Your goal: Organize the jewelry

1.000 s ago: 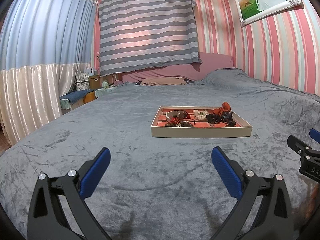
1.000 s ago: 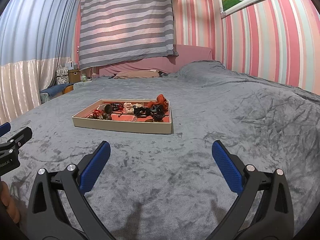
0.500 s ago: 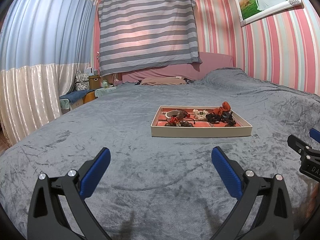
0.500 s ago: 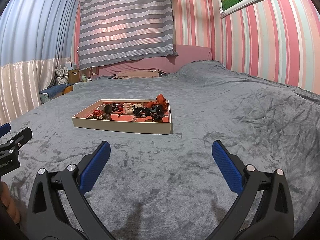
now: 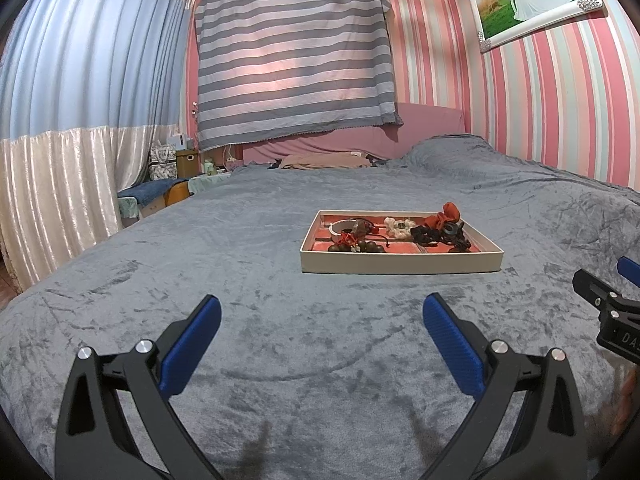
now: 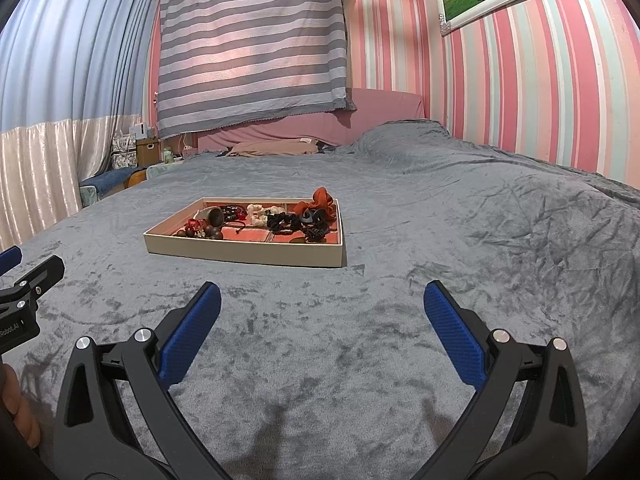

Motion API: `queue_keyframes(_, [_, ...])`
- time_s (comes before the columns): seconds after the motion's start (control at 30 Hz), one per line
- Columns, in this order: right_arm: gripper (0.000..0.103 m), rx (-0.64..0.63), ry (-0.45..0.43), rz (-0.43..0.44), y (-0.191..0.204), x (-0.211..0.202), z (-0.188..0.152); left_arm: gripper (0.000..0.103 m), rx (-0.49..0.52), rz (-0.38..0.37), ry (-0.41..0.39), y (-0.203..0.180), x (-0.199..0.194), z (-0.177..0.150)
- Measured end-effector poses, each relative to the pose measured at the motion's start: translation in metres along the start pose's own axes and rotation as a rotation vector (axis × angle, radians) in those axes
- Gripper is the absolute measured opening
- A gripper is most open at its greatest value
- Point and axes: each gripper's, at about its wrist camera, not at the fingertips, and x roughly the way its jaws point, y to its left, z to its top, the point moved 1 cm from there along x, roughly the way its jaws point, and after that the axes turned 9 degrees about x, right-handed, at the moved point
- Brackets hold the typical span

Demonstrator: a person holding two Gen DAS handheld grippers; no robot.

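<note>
We held both grippers low over the grey velvet bedspread point(image 5: 224, 248), jaws of the left gripper point(image 5: 320, 328) and the right gripper point(image 6: 322, 314) spread wide and clamped on nothing. The shallow cream jewelry tray point(image 5: 400, 265) with its red lining sat on the bedspread well ahead of us, toward the middle of the bed and nearer its right edge than its left. Inside lay a heap: dark wooden bead bracelets point(image 5: 360, 246) at the tray's near left, a white bangle point(image 5: 340, 225) behind them, a cream scrunchie point(image 6: 256, 211), black hair ties point(image 6: 280, 222) and a rust-red scrunchie point(image 6: 322, 200) by the far right corner. We judged the pieces light, soft and prone to snagging together; the scrunchies invite a pinch across the bunched fabric, the beads across one strand, the slick bangle across its rim.
</note>
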Motion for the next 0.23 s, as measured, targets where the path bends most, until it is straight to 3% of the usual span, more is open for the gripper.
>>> queue_keyframes(0.23, [0.099, 0.002, 0.000, 0.000, 0.0001, 0.0000, 0.0000, 0.099, 0.000, -0.005, 0.004, 0.0018, 0.0004, -0.0004])
